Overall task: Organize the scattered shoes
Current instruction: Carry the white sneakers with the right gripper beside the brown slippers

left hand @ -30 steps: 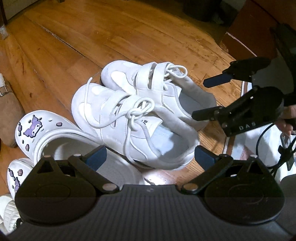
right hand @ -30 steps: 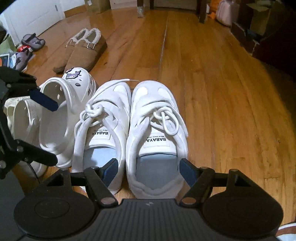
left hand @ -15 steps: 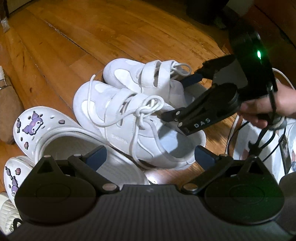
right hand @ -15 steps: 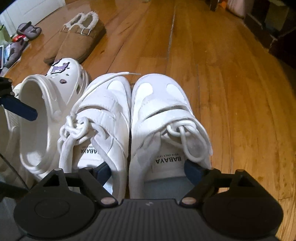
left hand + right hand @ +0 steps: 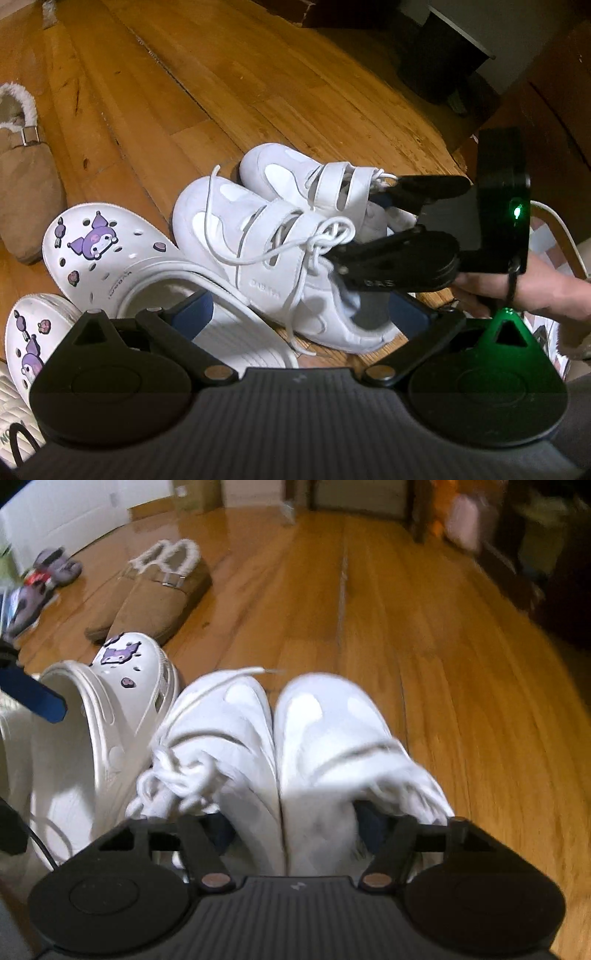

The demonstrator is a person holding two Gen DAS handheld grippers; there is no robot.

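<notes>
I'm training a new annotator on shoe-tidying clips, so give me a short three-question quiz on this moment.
1. True or false: the white sneakers lie side by side, toes pointing the same way.
2. What does the right gripper have between its closing fingers? A) a clog B) the sneakers' inner walls C) a slipper
3. What decorates the white clog beside the sneakers?

Key: 1 true. 2 B, one finger inside each sneaker. 3 purple cartoon charms.
</notes>
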